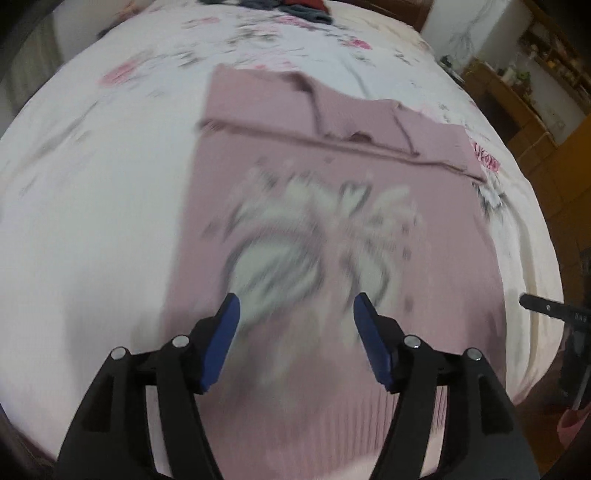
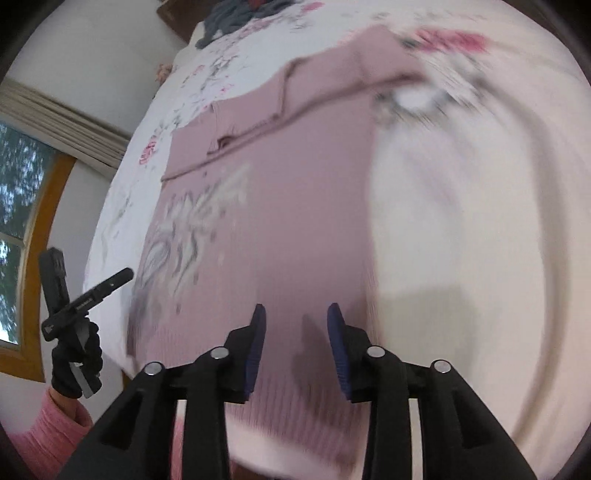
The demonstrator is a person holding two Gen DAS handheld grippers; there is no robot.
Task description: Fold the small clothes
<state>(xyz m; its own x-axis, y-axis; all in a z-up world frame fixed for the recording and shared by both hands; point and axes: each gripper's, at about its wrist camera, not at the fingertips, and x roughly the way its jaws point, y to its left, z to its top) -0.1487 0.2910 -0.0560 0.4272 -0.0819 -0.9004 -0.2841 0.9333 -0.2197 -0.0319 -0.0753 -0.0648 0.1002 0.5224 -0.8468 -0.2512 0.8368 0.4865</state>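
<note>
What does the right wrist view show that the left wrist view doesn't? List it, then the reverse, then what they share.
Only the right wrist view: a window and the gloved hand gripping the left gripper's handle.

Only the left wrist view: wooden shelves beside the bed.

Both: the pink garment with a pale print, lying on the floral bedsheet, sleeves folded across its top, a dark clothes pile beyond, and each view's own gripper open above the garment: left gripper, right gripper.

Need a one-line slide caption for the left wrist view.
Open left gripper hovers over a partly folded pink garment on a floral bedsheet.
</note>
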